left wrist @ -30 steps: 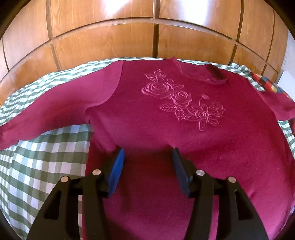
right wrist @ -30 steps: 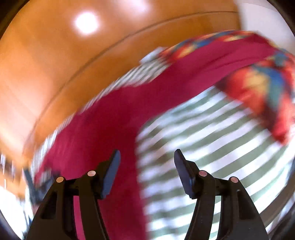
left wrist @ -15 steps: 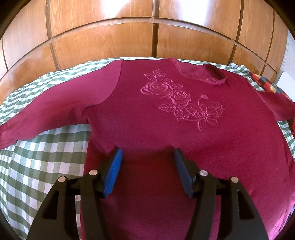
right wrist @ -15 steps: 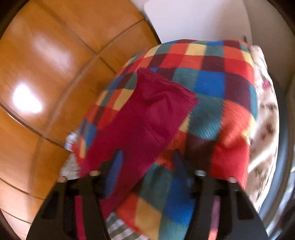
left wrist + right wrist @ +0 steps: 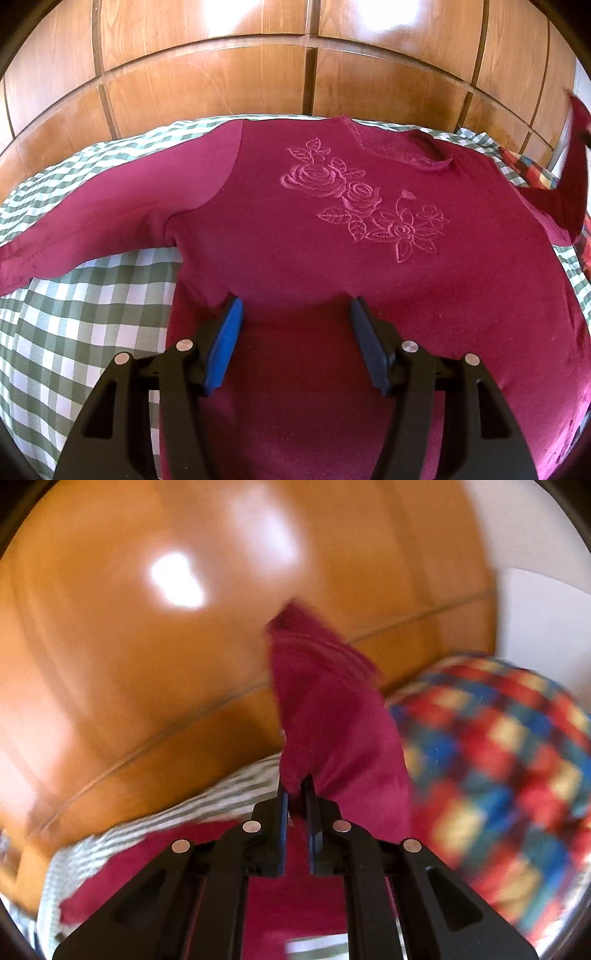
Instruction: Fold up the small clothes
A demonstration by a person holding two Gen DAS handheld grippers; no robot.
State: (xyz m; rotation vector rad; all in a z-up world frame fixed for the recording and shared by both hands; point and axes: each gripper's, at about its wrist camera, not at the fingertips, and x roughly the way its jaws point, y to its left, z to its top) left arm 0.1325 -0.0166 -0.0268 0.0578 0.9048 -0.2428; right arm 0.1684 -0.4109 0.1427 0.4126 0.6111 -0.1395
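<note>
Maroon sweater (image 5: 295, 258), front up on the checked bedspread (image 5: 74, 314).

I see it spread flat on the bedspread, its tone-on-tone rose embroidery (image 5: 365, 206) facing up and the neckline (image 5: 402, 155) toward the bedspread's far edge. One sleeve (image 5: 110, 229) lies stretched out straight across the green-and-white checks. The other sleeve (image 5: 325, 716) is lifted clear of the bedspread (pinched near its cuff, the fabric bunched and standing upward), its cuff end highest and blurred.

light: bright, warm | glare: white patches on wood panels (image 5: 207, 81) | left view: sharp, edges bowed, dark corners | right view: heavy motion blur
</note>
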